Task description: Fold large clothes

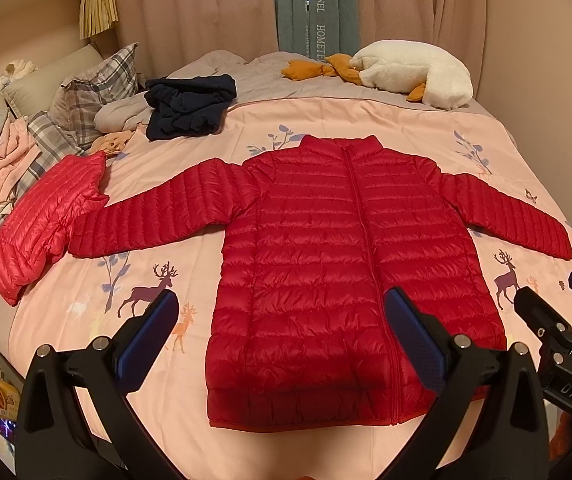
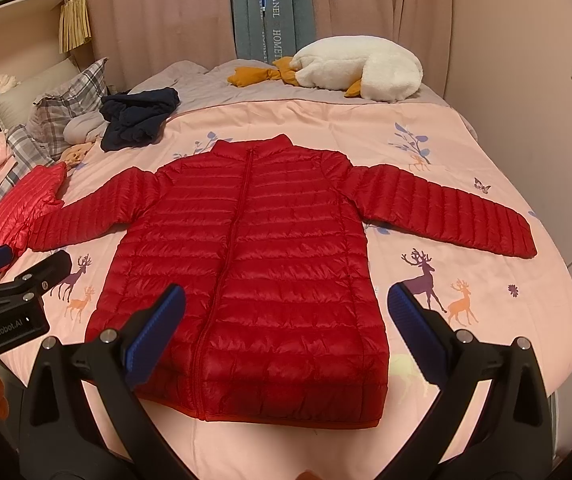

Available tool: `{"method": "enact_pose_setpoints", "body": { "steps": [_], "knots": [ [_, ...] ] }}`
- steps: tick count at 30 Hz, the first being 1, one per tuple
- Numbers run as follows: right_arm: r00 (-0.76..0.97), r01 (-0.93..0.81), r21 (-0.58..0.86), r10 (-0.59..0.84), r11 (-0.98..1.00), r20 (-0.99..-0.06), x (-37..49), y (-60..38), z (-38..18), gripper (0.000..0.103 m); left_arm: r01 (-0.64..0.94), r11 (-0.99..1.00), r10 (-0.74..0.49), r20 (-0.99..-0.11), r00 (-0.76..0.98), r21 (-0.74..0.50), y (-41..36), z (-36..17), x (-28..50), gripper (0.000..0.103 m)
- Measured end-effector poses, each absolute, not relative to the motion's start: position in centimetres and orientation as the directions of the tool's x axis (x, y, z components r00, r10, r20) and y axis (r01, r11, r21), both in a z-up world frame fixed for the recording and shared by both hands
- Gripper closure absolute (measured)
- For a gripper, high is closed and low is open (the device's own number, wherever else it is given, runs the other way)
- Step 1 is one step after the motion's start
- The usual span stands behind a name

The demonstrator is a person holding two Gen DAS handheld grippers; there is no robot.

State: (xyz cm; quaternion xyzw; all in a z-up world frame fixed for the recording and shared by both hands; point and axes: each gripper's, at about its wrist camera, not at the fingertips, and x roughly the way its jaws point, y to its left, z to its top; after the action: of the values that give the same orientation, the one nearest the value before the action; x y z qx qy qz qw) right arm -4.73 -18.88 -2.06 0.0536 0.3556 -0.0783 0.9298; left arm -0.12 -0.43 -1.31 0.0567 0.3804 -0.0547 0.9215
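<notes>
Dark red quilted puffer jacket (image 1: 345, 264) lies flat, zipped, front up, both sleeves spread out, on the pink deer-print bedsheet (image 1: 425, 120) of the bed. Left gripper (image 1: 282, 344) hovers above the jacket's hem, jaws spread wide, nothing held. Right gripper (image 2: 286, 328) hovers over the jacket's lower right half, also wide open and empty. A lighter red quilted garment (image 1: 42, 224) lies touching the jacket's left cuff. Crumpled navy cloth (image 1: 188, 106) sits beyond the jacket's left shoulder. White plush goose (image 2: 359, 68) lies beyond the jacket's collar, well apart.
</notes>
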Motion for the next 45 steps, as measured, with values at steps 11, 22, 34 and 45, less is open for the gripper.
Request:
{"method": "enact_pose_setpoints", "body": {
  "steps": [11,22,34,45],
  "knots": [
    [0.729,0.187,0.042,-0.110,0.981,-0.675,-4.7,-18.8,-2.0,0.002,0.145,0.988,-0.060,-0.719,0.692,0.058,-0.4,-1.6,0.4,0.001],
    [0.720,0.194,0.045,-0.111,0.980,-0.685,-4.0,-18.9,-2.8,0.002,0.144,0.989,-0.072,-0.735,0.674,0.036,0.0,-2.1,1.4,0.001],
    [0.838,-0.080,0.447,0.303,0.891,-0.454,-2.5,-19.8,-5.3,0.002,-0.083,0.852,-0.357,-0.688,0.632,-0.518,13.5,-9.7,9.6,0.001],
    [0.776,-0.172,0.421,0.386,0.891,-0.499,0.8,-16.8,-6.0,0.002,-0.372,0.553,-0.344,-0.612,0.713,-0.745,31.2,-18.5,18.2,0.001]
  ]
}}
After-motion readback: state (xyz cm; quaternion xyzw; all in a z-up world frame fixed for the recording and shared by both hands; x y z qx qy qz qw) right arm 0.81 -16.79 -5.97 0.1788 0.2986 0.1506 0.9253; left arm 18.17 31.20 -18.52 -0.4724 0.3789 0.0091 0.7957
